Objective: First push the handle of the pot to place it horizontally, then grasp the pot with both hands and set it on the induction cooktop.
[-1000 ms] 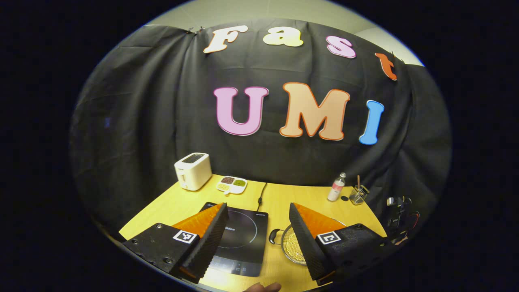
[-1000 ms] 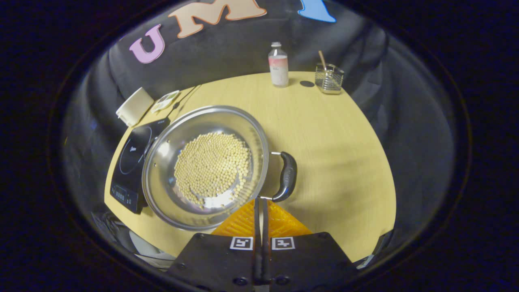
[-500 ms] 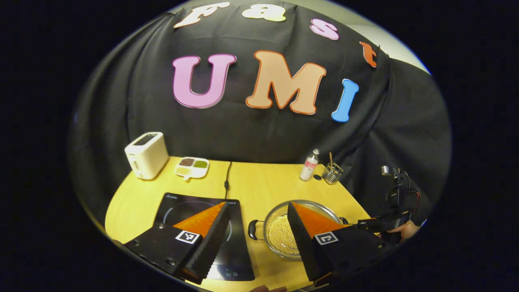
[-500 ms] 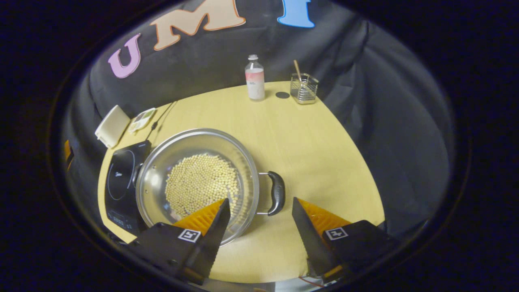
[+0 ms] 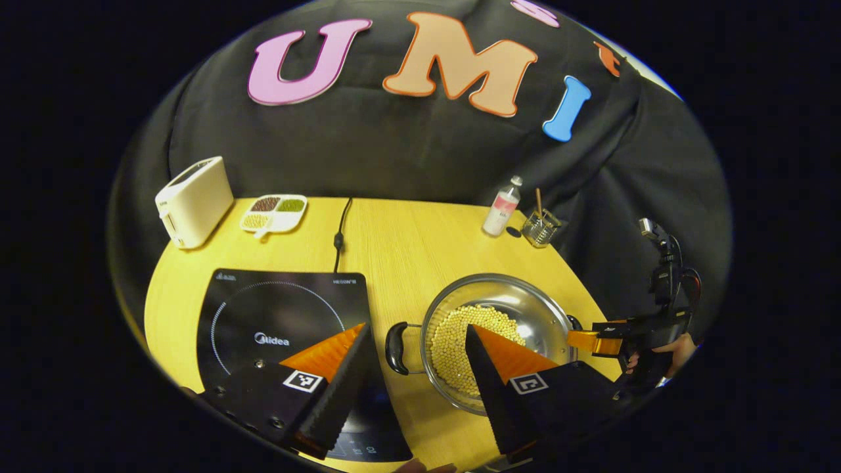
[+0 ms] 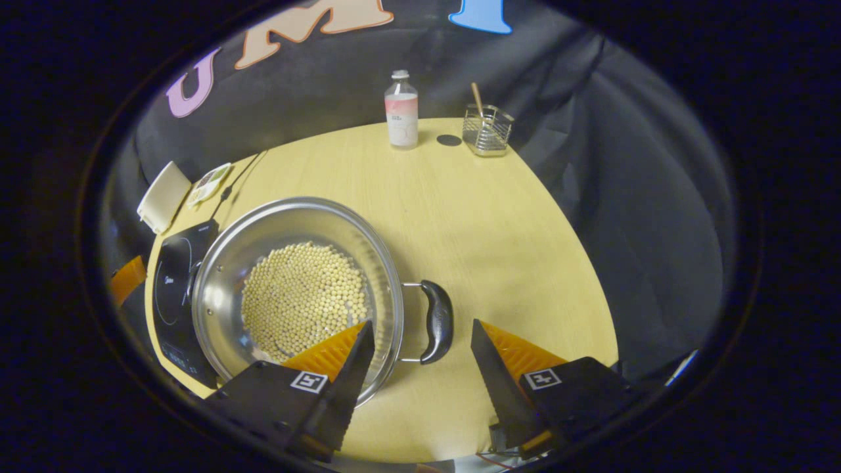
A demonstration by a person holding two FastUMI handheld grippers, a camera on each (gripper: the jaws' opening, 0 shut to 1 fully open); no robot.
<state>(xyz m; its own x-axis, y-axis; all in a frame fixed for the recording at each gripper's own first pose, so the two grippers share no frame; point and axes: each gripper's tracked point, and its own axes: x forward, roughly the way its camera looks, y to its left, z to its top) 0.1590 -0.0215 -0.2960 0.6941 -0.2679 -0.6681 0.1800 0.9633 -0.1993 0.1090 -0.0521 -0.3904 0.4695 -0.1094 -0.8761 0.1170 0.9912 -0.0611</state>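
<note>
both tongs gaping | pot (image 6: pixel 295 295) beside induction cooktop (image 5: pixel 282 315)

Light yellow wooden table (image 5: pixel 394 236) carrying: black induction cooktop (image 5: pixel 282 315), steel pot of pale beans (image 5: pixel 493 328), white toaster (image 5: pixel 194 200), white divided dish (image 5: pixel 272 211), clear plastic bottle (image 5: pixel 502 207), wire holder (image 5: pixel 542 226), small dark disc (image 6: pixel 449 140).

The induction cooktop (image 5: pixel 282 315) bears the brand name "Midea"
</note>
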